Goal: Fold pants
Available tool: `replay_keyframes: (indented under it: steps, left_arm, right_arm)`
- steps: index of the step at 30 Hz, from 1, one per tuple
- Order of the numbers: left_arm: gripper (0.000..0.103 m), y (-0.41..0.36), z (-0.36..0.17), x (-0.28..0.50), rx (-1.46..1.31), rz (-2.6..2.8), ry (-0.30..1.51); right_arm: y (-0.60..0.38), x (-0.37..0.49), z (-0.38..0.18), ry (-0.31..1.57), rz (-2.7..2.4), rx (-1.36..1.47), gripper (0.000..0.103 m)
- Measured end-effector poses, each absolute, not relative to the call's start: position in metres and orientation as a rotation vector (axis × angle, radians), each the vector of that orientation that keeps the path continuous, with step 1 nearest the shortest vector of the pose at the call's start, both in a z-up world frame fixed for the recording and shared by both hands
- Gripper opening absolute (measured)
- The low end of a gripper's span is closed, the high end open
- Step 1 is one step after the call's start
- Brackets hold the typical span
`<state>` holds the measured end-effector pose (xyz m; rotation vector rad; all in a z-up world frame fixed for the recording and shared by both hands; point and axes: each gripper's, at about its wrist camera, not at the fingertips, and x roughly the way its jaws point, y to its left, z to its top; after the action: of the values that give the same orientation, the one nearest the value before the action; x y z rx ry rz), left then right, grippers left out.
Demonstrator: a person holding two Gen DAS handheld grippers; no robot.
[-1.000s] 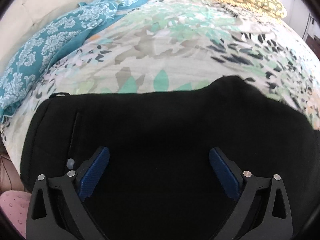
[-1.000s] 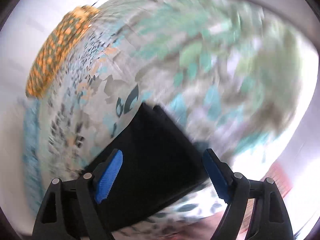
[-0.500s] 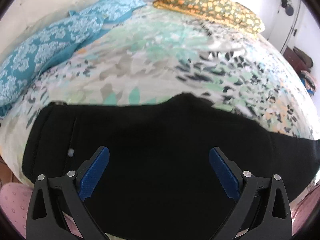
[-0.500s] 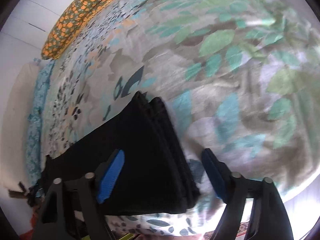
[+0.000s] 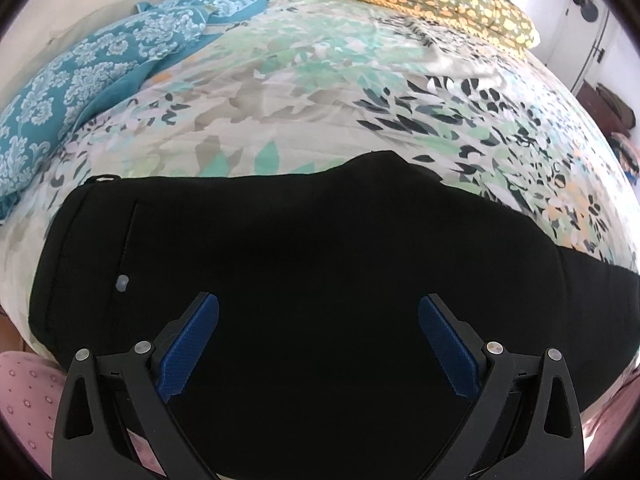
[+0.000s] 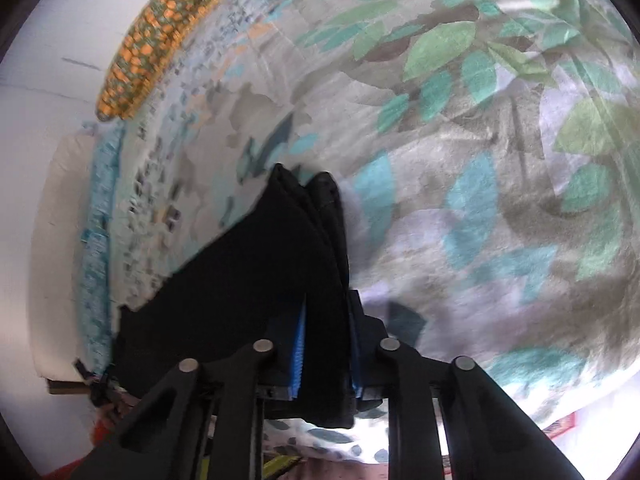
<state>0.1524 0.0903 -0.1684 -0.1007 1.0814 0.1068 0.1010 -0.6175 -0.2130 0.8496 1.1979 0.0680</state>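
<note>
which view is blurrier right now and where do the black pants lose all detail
Right wrist view: softer, smeared along the left where the bedspread print and orange pillow streak; the right gripper is closing on the pants leg ends. Left wrist view: sharp, but the pants are crushed to flat black, only a seam and button readable; fisheye bends the bed.

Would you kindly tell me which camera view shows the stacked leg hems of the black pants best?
The right wrist view: the black pants' layered hem edges run out from the closing right gripper, which pinches them. The left wrist view shows only the pants' broad upper part.
</note>
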Motion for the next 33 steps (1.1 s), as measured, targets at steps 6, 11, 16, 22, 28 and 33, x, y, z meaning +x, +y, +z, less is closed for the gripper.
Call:
replay_keyframes:
  steps: [6,11,16,22,28,33]
  left_arm:
    - [0.101,0.099,-0.166,0.152,-0.155,0.109,1.067]
    - [0.101,0.109,-0.169,0.154,-0.229,0.105,1.068]
    - [0.101,0.120,-0.168,0.152,-0.274,0.098,1.052]
    - [0.101,0.139,-0.166,0.150,-0.347,0.111,1.036]
    - [0.101,0.141,-0.167,0.147,-0.350,0.083,1.040]
    - [0.101,0.132,-0.157,0.141,-0.393,-0.061,1.011]
  right_arm:
    - [-0.575,0.095,-0.178,1.040,0.268,0.998,0.013]
    - [-0.494,0.106,-0.162,0.976,0.473,1.078,0.013]
    - [-0.377,0.131,-0.175,0.962,0.686,1.188,0.013]
    - [-0.239,0.162,-0.212,1.022,0.813,1.275,0.013]
    - [-0.113,0.179,-0.231,1.192,0.784,0.976,0.031]
    - [-0.125,0.174,-0.182,1.103,0.734,0.734,0.073]
